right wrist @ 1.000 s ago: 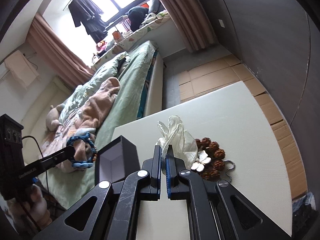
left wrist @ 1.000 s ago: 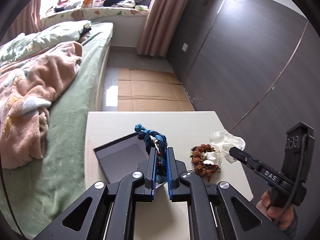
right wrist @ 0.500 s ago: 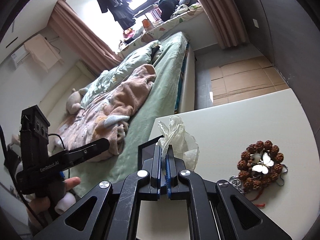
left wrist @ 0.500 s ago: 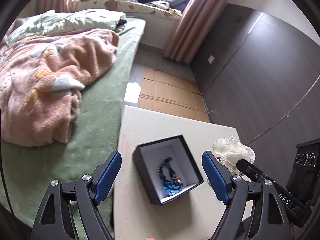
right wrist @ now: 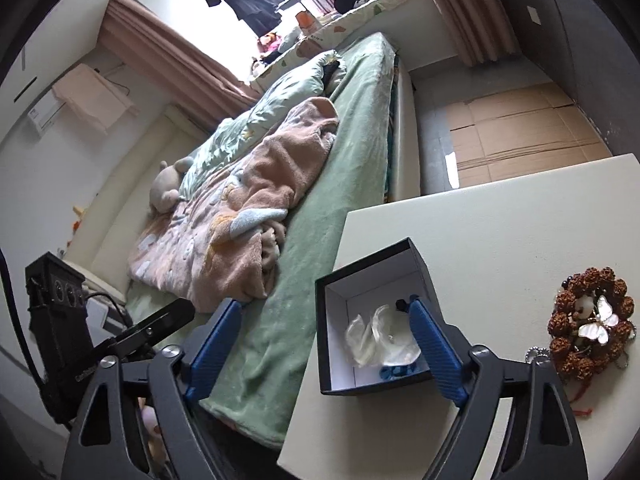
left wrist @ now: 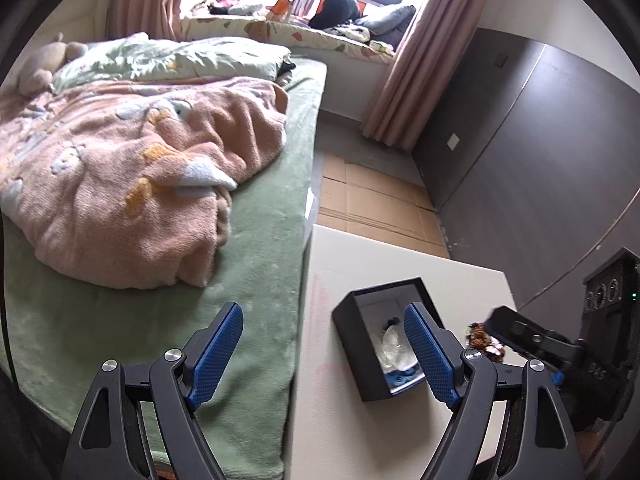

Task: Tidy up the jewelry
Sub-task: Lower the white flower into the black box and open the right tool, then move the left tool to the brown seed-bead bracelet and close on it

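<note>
A black box with a white lining [left wrist: 352,322] [right wrist: 332,280] stands open on the white table [left wrist: 360,264] [right wrist: 500,220]. Inside lie a blue bead bracelet [left wrist: 400,378] [right wrist: 394,371] and a clear pouch [left wrist: 390,346] [right wrist: 378,340] on top of it. A brown bead bracelet with a white butterfly charm [right wrist: 592,324] [left wrist: 484,338] lies on the table right of the box. My left gripper [left wrist: 324,354] is open and empty above the box's left side. My right gripper [right wrist: 324,350] is open and empty over the box.
A bed with a green cover [left wrist: 140,312] [right wrist: 340,168] and a pink blanket [left wrist: 128,184] runs along the table's left edge. Cardboard sheets [left wrist: 372,204] cover the floor beyond the table. A dark wardrobe wall [left wrist: 540,168] stands on the right.
My left gripper let the blue bracelet go into the box and drew back. My right gripper opened and dropped the clear pouch into the box on top of it.
</note>
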